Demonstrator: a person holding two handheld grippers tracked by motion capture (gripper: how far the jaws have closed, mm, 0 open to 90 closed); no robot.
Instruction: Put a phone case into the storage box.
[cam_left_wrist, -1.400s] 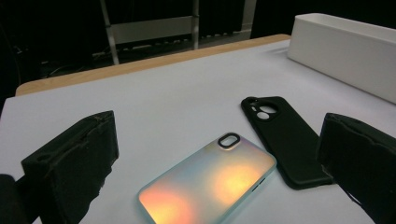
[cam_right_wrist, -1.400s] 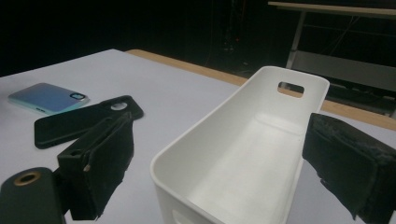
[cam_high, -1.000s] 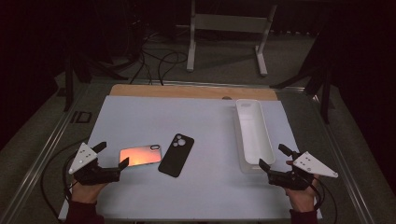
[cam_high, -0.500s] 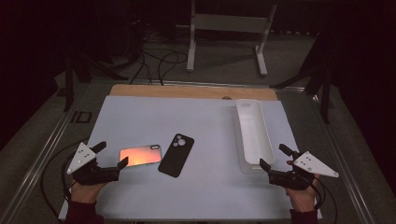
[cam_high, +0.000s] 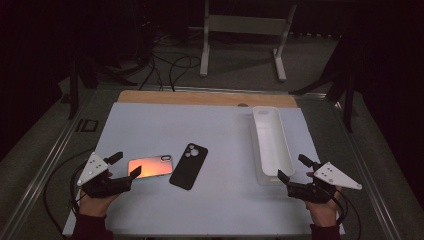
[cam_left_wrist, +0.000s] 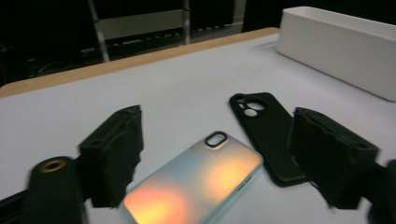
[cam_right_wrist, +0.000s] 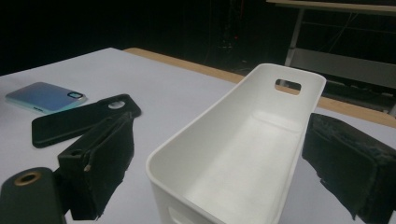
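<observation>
Jaws of both grippers spread wide, unmoved since before, left gripper (cam_high: 122, 165) at iridescent phone (cam_high: 150, 166).

High view looks down; both low, close gripper views share the black case (cam_left_wrist: 268, 133).

- Left gripper (cam_high: 121, 166) — a black body with two blocky black jaws, topped by a grey three-cornered plate dotted with small dark screw holes.
- Right gripper (cam_high: 294, 167) — the same make: black frame, black jaws, and a pale grey triangular plate carrying a few dark dots.
- Seen from the left gripper view, the jaws are matt black wedges with a rough, foam-like face; a round black knob with a brass-coloured ring sits at the lower left.
- The right gripper view shows the same brass-ringed knob and coarse black pads.
- A thin black cable loops from behind each gripper.
- Dark red sleeve cuffs cover both wrists.
</observation>
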